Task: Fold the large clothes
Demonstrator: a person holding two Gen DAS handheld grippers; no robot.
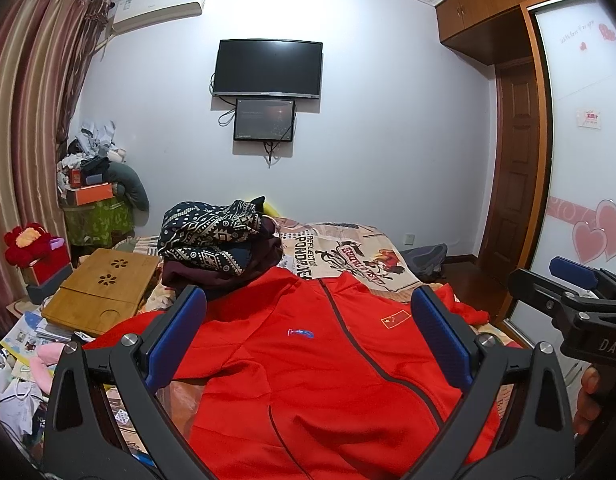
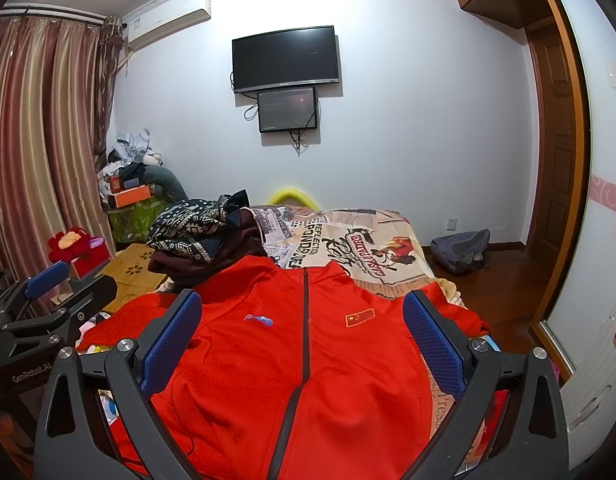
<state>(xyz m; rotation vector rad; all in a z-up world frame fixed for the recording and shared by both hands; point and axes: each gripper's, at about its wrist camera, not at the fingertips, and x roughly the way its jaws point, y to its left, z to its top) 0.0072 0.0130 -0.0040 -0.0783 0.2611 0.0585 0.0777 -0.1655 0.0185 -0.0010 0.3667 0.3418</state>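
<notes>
A red zip-up jacket [image 1: 308, 364] [image 2: 308, 360] lies spread front-up on the bed, collar toward the far wall, with a dark zipper and a small flag patch on the chest. My left gripper [image 1: 308, 320] hovers above it, jaws wide open, holding nothing. My right gripper [image 2: 304, 316] also hangs open over the jacket with nothing between its blue pads. Each gripper shows at the edge of the other's view: the right gripper [image 1: 575, 300] at the right edge, the left gripper [image 2: 48, 304] at the left edge. Sleeves lie out to both sides.
A stack of folded clothes [image 1: 216, 240] [image 2: 204, 240] sits beyond the jacket's left shoulder. The printed bedsheet [image 1: 347, 256] runs to the far bed edge. A wooden lap tray [image 1: 100, 292] and clutter lie left; a grey backpack [image 2: 463, 248] sits on the floor at right.
</notes>
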